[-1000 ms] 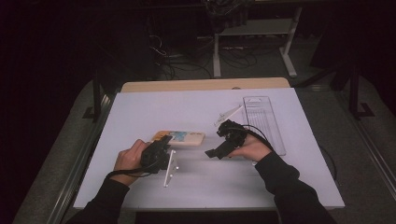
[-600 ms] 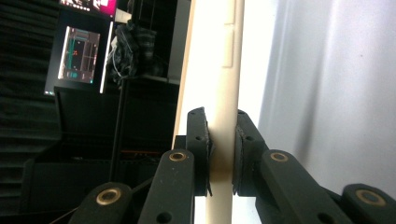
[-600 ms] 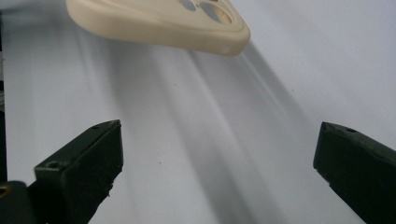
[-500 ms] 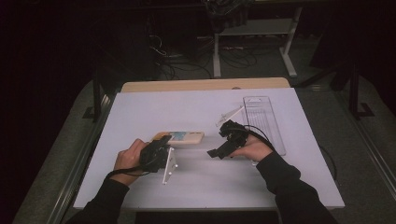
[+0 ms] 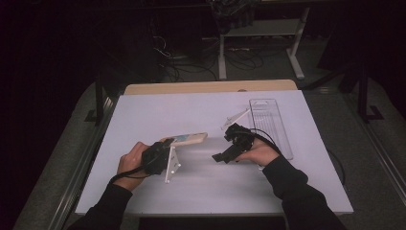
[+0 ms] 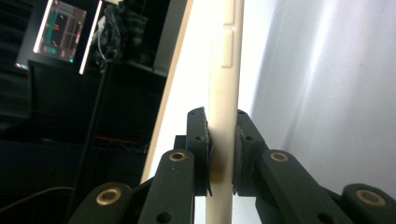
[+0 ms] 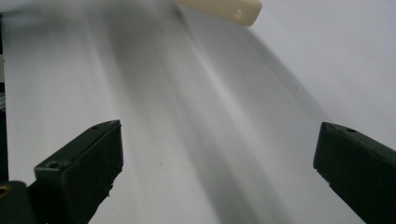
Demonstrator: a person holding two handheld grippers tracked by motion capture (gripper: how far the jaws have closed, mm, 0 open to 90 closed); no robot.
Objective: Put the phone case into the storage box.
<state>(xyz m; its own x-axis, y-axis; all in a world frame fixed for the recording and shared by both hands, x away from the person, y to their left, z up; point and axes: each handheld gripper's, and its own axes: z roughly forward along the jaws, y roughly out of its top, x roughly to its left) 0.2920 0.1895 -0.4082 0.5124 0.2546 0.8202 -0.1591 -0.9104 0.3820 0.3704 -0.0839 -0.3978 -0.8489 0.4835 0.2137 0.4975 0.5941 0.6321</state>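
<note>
Since a second ago the phone (image 5: 187, 139) has been lifted at its left end and now sits tilted over the white stand (image 5: 172, 165), and the stand has been raised upright. The left tongs (image 5: 165, 143) are clamped on the phone's edge; the right tongs (image 5: 219, 156) hang apart over the bare bench (image 5: 206, 191). To do this well, I would lower the phone squarely onto the stand's ledge before letting go. A clear tray (image 5: 270, 124) and a second white bracket (image 5: 234, 118) lie well apart; nothing blocks the way.
</note>
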